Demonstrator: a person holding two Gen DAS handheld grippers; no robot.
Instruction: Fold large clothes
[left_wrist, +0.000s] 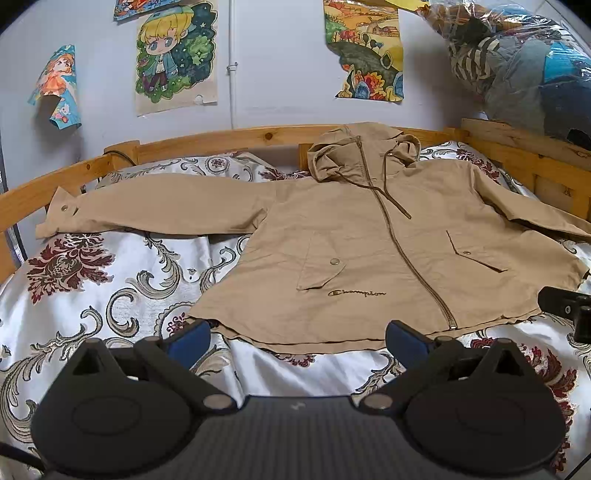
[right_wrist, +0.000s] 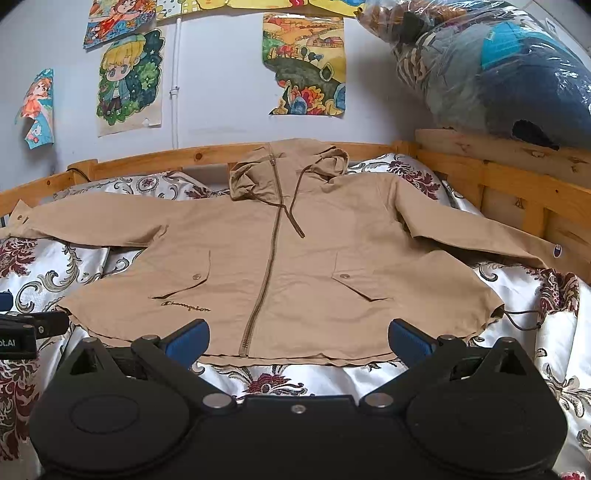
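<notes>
Jacket (left_wrist: 369, 240) lies zipped and spread flat on the bed (left_wrist: 110, 295), ready for folding; left tool (left_wrist: 297, 338) and right tool (right_wrist: 298, 338) hover spread before its hem.

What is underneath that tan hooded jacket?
The tan hooded jacket lies spread flat on a white floral bedspread, which shows all around it. Whatever sits directly beneath the fabric is covered and cannot be seen.

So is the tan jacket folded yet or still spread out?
Spread flat: the jacket lies zipped, both sleeves out sideways on the bedspread.
</notes>
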